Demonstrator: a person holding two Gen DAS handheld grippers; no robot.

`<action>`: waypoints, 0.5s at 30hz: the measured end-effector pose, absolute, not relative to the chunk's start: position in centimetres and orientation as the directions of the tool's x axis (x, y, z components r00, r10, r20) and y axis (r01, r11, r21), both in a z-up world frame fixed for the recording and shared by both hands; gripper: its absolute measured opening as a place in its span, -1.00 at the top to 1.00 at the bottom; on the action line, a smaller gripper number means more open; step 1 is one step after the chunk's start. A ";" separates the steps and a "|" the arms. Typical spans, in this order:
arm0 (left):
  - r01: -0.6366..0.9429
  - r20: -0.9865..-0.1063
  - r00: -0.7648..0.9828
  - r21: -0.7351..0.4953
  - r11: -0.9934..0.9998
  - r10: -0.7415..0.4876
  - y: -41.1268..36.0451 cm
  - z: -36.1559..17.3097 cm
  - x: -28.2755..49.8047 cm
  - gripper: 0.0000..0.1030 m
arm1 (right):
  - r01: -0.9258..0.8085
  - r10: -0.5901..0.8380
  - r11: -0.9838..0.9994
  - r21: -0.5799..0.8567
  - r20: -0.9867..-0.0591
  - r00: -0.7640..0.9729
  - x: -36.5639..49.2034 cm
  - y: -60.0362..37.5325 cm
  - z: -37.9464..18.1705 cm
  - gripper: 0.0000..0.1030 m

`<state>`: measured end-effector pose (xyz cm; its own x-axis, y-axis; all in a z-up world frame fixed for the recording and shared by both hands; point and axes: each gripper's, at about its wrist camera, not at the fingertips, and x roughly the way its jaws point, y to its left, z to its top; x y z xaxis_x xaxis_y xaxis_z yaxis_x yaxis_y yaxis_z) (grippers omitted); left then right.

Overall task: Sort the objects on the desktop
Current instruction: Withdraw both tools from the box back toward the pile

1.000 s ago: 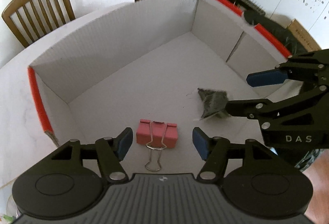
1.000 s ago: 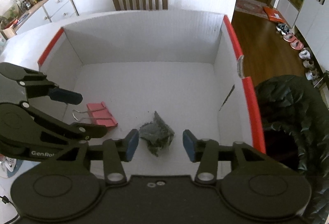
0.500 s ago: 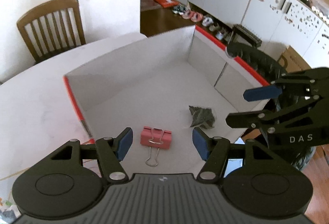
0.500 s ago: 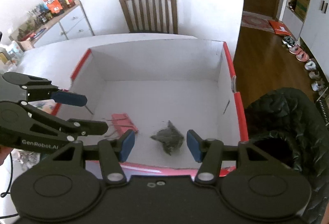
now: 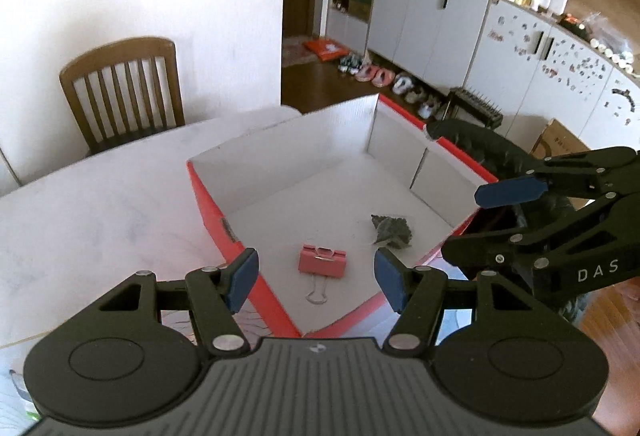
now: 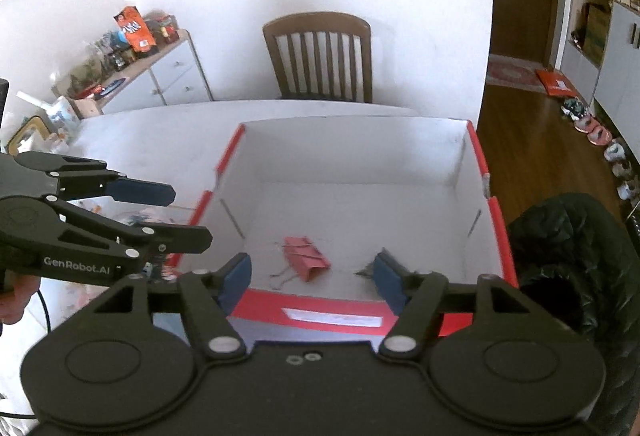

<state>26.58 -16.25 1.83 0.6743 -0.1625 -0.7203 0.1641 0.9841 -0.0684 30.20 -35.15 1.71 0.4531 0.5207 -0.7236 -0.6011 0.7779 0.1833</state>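
Tongs left part-open, right opening — both empty.

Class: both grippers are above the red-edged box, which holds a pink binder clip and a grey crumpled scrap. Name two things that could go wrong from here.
1. The box sits close to the table's right edge, so a bump from the right gripper, whose jaws are opening empty, might push it off.
2. The grey scrap looks light; it could be hard to pinch if regrasped, unlike the pink binder clip.
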 end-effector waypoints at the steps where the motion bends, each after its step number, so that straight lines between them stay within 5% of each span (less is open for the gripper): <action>1: 0.167 -0.713 0.681 -0.071 0.983 -0.167 -15.9 2.1 26.0 -0.22 | -0.601 0.524 0.777 0.185 -0.718 0.457 29.6 -34.8 2.0 -0.38; 15: 0.176 -0.659 0.731 -0.067 0.982 -0.176 -8.7 3.6 18.0 -0.30 | -0.620 0.553 0.766 0.173 -0.669 0.496 22.4 -29.6 3.2 -0.61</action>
<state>17.98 -8.72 3.56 0.7309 -0.1759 -0.6594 0.1763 0.9821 -0.0666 22.42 -29.61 3.19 0.4963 0.5528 -0.6694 -0.6196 0.7656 0.1728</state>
